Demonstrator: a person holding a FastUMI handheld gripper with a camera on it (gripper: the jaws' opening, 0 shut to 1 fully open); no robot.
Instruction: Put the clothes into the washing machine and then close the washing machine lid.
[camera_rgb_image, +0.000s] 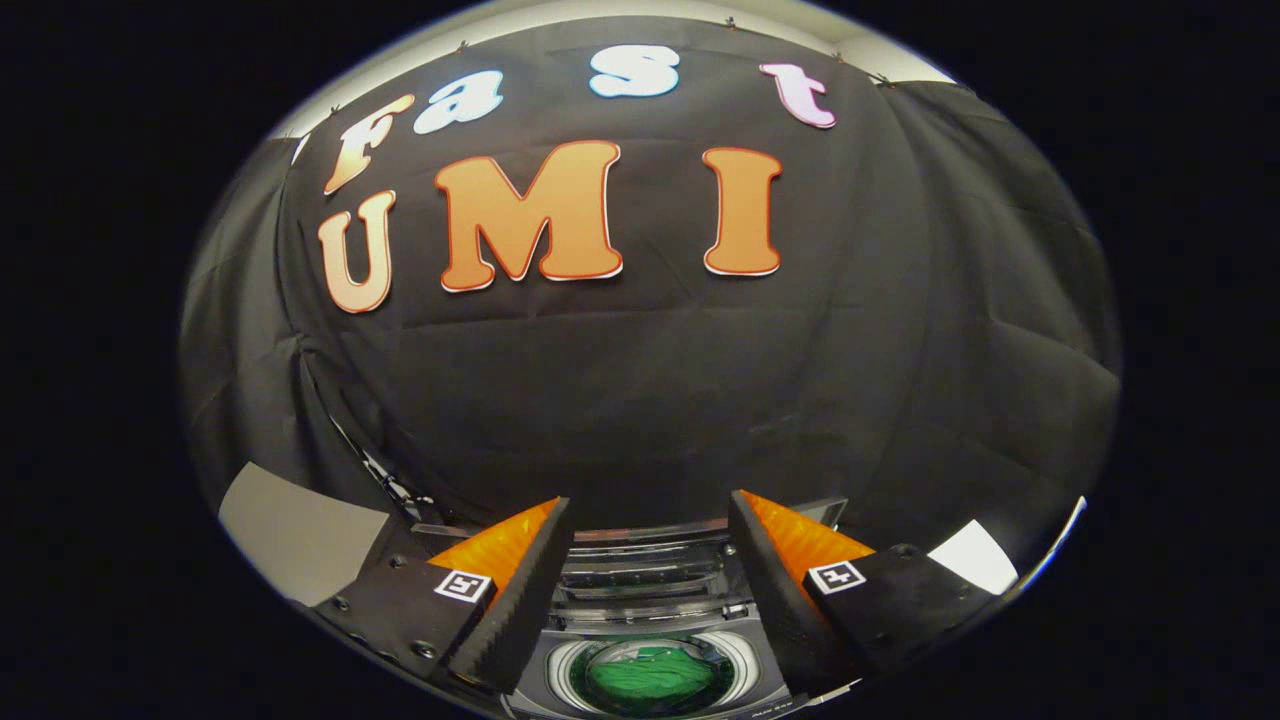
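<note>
My gripper (650, 510) stands open above the washing machine (650, 600), with nothing between its fingers. Below the fingers lies the machine's round drum opening (655, 675), ringed in white. Green clothes (655, 678) lie inside the drum. The machine's lid (645, 570) stands raised at the back of the opening, between the two fingers. The gripper is well clear of both the drum and the lid.
The black cloth wall (650, 380) hangs close behind the machine. A grey panel (295, 535) sits left of the machine and a white patch (975, 555) shows to its right.
</note>
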